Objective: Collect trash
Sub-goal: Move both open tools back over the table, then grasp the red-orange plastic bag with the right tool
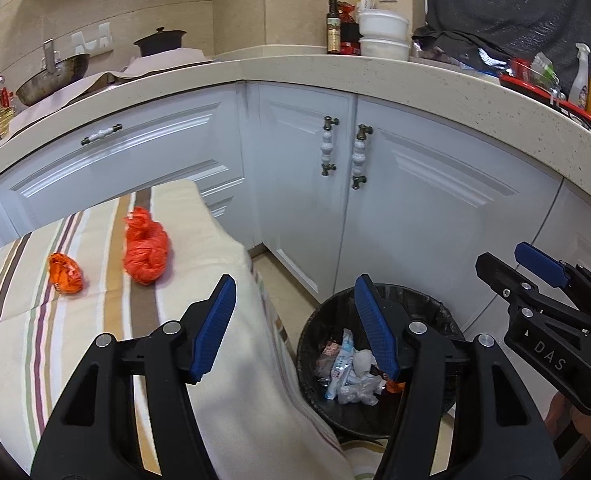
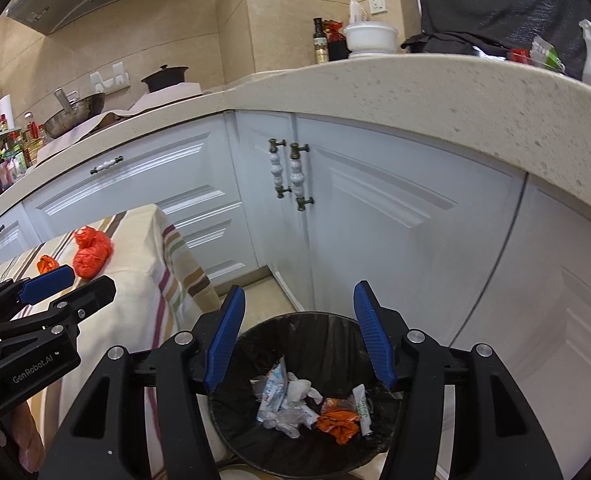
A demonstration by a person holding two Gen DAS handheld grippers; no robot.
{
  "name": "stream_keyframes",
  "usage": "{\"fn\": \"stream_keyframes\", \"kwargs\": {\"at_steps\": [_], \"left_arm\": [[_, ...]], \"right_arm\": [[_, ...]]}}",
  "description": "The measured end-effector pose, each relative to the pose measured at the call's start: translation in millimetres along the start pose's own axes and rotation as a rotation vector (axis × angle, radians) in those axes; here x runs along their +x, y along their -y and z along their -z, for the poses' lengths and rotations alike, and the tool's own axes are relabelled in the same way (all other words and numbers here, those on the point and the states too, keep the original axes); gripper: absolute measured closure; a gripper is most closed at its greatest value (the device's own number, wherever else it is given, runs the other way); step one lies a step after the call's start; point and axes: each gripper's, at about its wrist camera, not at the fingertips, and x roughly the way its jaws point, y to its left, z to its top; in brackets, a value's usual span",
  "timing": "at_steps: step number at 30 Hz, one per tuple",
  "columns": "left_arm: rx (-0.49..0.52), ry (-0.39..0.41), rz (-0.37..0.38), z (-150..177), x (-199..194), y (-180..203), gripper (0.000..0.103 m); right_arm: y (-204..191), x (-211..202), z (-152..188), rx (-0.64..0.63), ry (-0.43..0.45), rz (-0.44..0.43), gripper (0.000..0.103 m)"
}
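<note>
Though crumpled, bright orange bag (image 1: 146, 251) on cloth (image 1: 199, 216)

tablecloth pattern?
Cream tablecloth with multicoloured stripes: brown, maroon, green, orange. Clearest in the left wrist view.

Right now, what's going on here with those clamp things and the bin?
A person is clearing trash with a two-finger gripper in each hand. Both the left gripper and the right gripper are open and empty, held above a black trash bin that already holds wrappers and an orange scrap. Two pieces remain on the striped cloth: a large orange bag and a small orange wrapper.
</note>
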Motion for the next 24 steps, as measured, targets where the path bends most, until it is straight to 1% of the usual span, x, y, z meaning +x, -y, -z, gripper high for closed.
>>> {"fn": "stream_keyframes", "kwargs": {"at_steps": [10, 16, 24], "left_arm": [[-0.069, 0.000, -0.100, 6.0, -15.1, -59.1, 0.043], [-0.119, -0.010, -0.180, 15.1, -24.2, -104.9, 0.043], [-0.209, -0.045, -0.288, 32.9, -31.0, -171.5, 0.042]], "right_arm": [[-48.9, 4.8, -7.8, -0.058, 0.009, -0.077, 0.046], [-81.3, 11.2, -11.6, -0.096, 0.003, -0.129, 0.046], [-131.3, 25.5, -16.7, -0.154, -0.016, -0.207, 0.045]]}}
